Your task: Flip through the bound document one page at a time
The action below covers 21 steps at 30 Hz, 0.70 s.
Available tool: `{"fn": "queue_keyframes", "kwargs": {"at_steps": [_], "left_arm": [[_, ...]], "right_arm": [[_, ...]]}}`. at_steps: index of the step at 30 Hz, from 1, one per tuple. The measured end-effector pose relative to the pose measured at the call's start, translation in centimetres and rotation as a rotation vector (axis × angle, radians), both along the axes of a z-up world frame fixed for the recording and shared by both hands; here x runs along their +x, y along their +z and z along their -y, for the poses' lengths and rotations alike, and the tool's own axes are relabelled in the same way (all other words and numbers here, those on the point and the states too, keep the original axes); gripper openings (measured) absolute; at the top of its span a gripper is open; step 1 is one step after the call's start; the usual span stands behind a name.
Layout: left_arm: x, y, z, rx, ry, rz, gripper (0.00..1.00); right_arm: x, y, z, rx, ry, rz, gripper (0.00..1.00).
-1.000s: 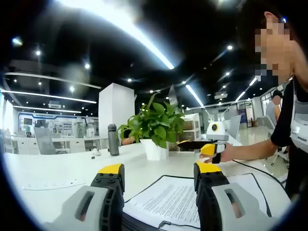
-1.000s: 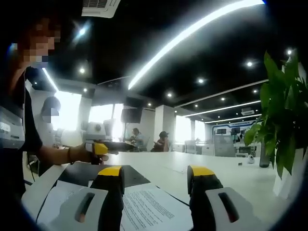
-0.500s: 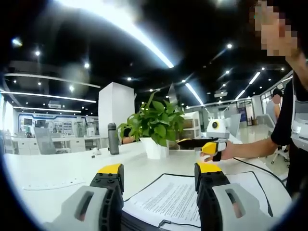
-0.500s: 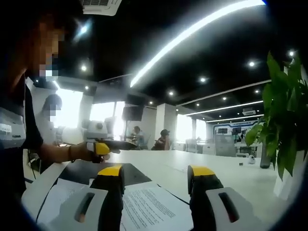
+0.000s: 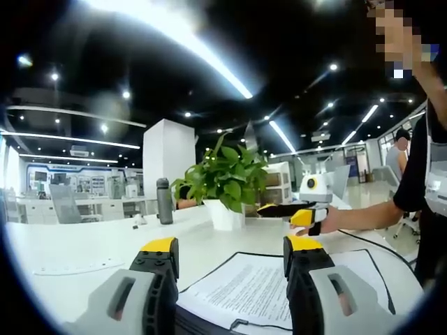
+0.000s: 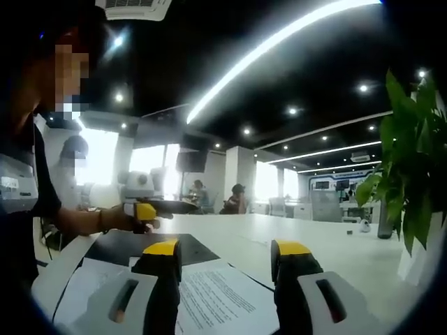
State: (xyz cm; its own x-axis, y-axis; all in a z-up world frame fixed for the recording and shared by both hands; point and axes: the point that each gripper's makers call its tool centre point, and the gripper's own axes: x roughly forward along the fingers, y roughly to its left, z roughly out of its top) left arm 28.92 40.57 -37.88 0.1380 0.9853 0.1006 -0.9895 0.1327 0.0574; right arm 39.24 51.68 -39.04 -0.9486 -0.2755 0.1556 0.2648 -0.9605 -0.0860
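On the white table the bound document is lying open and flat, same as a second ago. Left gripper and right gripper are kept spread, nothing grasped, so no page has been lifted yet.

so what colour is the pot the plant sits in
White. The pot under the plant shows best in the left gripper view.
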Motion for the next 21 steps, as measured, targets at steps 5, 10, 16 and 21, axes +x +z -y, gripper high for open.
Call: {"fn": "queue_keyframes", "kwargs": {"at_steps": [5, 10, 16, 21], "left_arm": [[-0.04, -0.07, -0.03, -0.003, 0.001, 0.0, 0.62], [-0.05, -0.18, -0.07, -0.005, 0.002, -0.001, 0.62], [-0.04, -0.34, -0.13, -0.011, 0.003, -0.001, 0.62], [-0.06, -0.13, -0.06, -0.004, 0.003, 0.0, 0.62]], "right_arm": [[-0.03, -0.07, 0.08, 0.003, 0.004, 0.004, 0.54], [0.04, -0.02, 0.1, 0.004, 0.004, 0.004, 0.54], [0.06, 0.16, 0.14, 0.005, 0.004, 0.003, 0.54], [0.24, 0.41, 0.06, 0.008, -0.005, -0.004, 0.54]]}}
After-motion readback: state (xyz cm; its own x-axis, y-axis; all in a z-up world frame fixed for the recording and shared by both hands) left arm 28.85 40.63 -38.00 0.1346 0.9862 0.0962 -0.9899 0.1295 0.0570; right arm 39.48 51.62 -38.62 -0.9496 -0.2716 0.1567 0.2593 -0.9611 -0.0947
